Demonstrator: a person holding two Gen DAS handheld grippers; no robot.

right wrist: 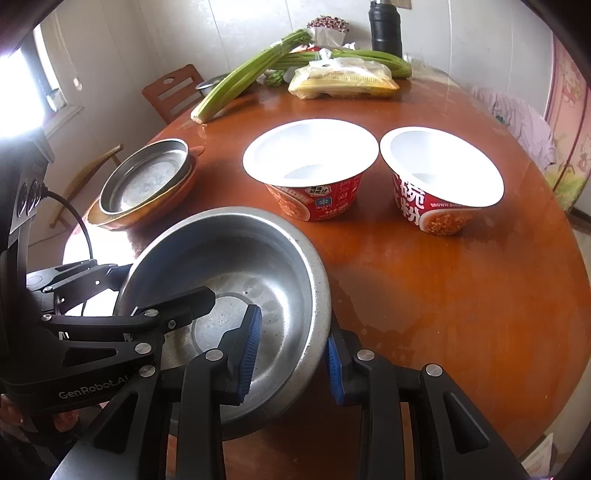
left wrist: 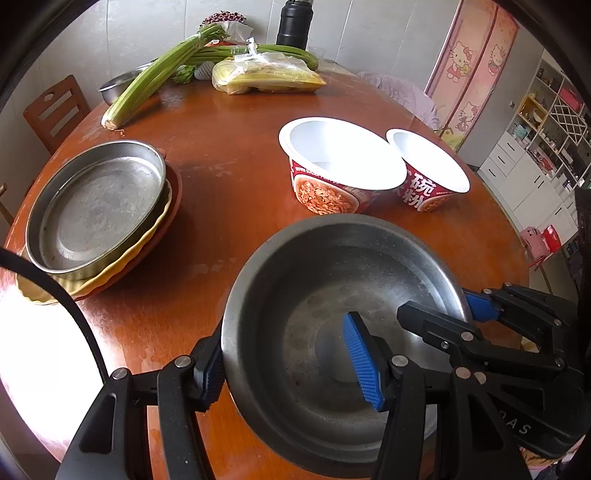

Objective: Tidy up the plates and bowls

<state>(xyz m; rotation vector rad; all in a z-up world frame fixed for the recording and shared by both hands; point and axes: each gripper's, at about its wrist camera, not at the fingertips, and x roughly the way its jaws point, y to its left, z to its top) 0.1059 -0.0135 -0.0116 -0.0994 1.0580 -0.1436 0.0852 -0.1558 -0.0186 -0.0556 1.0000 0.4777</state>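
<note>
A steel bowl sits near the front of the round wooden table. My left gripper straddles its left rim, one finger inside and one outside, jaws apart. My right gripper straddles its right rim the same way; it also shows in the left wrist view. I cannot tell whether either pair of pads presses the rim. Two empty red paper bowls stand behind it. A stack of plates with a steel plate on top lies at the left.
Celery, a bagged yellow packet, a black flask and a steel basin are at the table's far side. A wooden chair stands at the left. The table shows bare wood in the middle.
</note>
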